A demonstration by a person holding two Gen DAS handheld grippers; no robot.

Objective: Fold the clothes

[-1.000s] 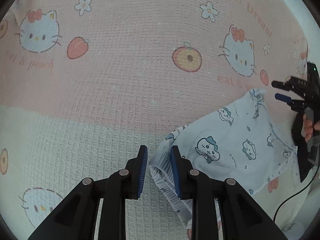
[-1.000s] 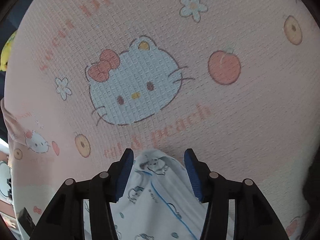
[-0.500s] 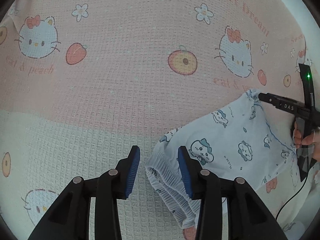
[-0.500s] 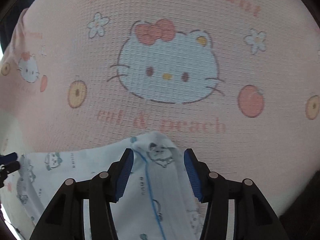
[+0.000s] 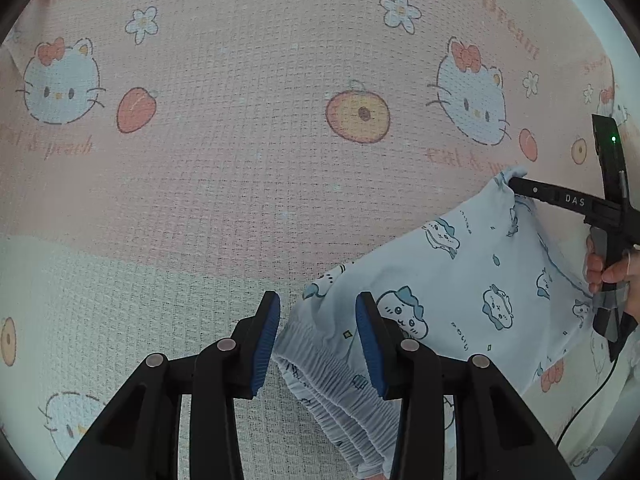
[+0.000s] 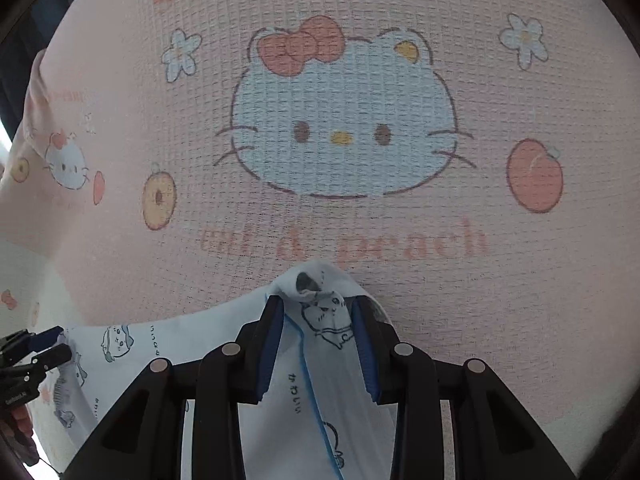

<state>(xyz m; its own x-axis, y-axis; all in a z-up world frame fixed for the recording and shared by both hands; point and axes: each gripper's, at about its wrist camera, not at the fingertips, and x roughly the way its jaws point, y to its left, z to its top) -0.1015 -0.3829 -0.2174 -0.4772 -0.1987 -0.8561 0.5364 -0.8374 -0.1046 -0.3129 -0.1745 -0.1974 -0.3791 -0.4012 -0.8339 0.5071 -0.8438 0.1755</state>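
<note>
Elastic waistband [image 5: 320, 364] of the pale blue printed shorts [image 5: 460, 280] lies bunched between my left fingers [image 5: 266, 344], which stand wide apart and grip nothing. On the other side my right gripper [image 6: 318, 344] has its fingers closed down on the hem end of the shorts, a little tuft of cloth poking out past the tips, and from the left view that corner looks lifted slightly off the blanket [image 5: 240, 160]. The shorts stretch across the pink cartoon-cat blanket between the two grippers, partly spread, with the fabric rumpled near the waistband. I judge that a tidy fold needs the left fingers to close squarely on the waistband edge, taking all the gathered layers together, not just the top one. Then I'd keep both ends level and lightly taut so the cloth stays flat. Beyond the shorts the blanket runs on bare.
</note>
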